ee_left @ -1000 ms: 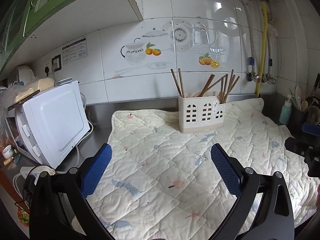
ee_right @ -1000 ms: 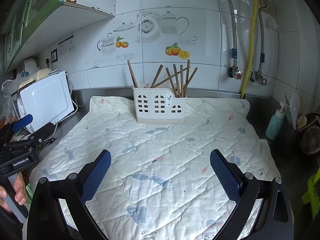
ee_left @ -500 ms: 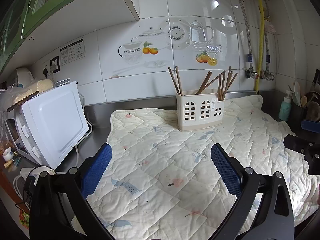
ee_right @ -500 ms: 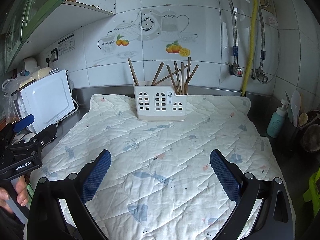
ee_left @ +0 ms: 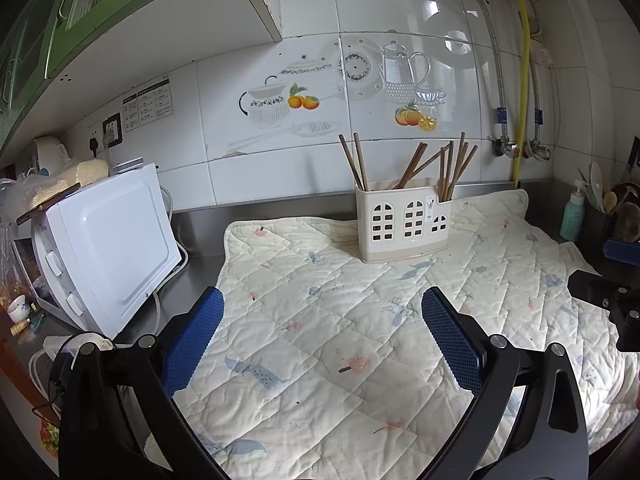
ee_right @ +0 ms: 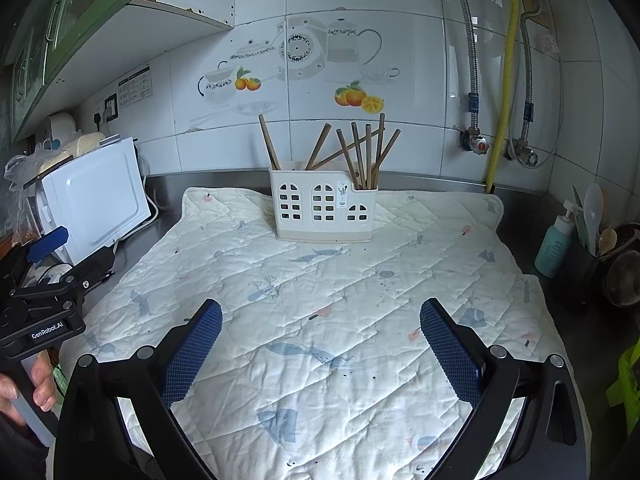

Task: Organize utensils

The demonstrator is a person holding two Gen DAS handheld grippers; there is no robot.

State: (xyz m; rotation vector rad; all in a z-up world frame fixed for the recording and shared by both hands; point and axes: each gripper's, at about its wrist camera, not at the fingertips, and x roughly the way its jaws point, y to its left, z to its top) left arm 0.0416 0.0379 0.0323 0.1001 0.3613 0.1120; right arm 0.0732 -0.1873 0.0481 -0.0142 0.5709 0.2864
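A cream utensil holder (ee_left: pixel 403 222) (ee_right: pixel 325 210) with window-shaped cutouts stands at the back of a quilted mat (ee_left: pixel 360 320) (ee_right: pixel 320 300). Several brown chopsticks (ee_left: pixel 448 168) (ee_right: pixel 360 152) stick up out of it, most in its right compartment. My left gripper (ee_left: pixel 320 332) is open above the mat's near left part, nothing between its blue pads. My right gripper (ee_right: pixel 320 340) is open over the mat's near middle, also empty. Both are well short of the holder. The left gripper also shows at the left edge of the right wrist view (ee_right: pixel 44 280), held by a hand.
A white microwave (ee_left: pixel 108 248) (ee_right: pixel 92 208) stands on the steel counter left of the mat. At the right are a teal soap bottle (ee_left: pixel 573 216) (ee_right: pixel 556 244) and a dark pot with spoons (ee_right: pixel 600 224). Pipes and a yellow hose (ee_right: pixel 502 80) run down the tiled wall.
Both views have shifted slightly, the holder sitting a little farther and higher in view. Both grippers stay open and empty.
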